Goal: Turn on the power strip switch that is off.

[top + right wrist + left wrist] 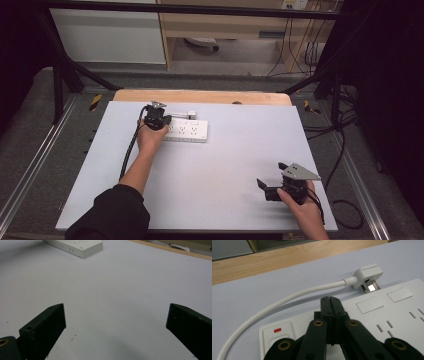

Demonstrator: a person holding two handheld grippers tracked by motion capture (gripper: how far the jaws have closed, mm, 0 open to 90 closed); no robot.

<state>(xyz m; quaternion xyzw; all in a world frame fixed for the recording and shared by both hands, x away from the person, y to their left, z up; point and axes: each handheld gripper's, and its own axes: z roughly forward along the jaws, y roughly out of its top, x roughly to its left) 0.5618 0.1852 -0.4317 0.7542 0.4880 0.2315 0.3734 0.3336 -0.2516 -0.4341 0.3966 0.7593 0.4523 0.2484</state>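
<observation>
Left gripper point(167, 119), upper left of the high view: jaws closed together, nothing between them, forearm extended forward. Right gripper point(260, 184), lower right: jaws spread wide, hand low near the frame's bottom edge.

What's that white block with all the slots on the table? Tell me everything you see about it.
It is a white plastic power strip, a long flat bar lying flat on the pale table near its far edge. Its top has rows of socket slots, two blank rectangular labels and a switch with a small red mark. Its white cable loops behind it to a white plug. The shut left tool hovers over it.
</observation>
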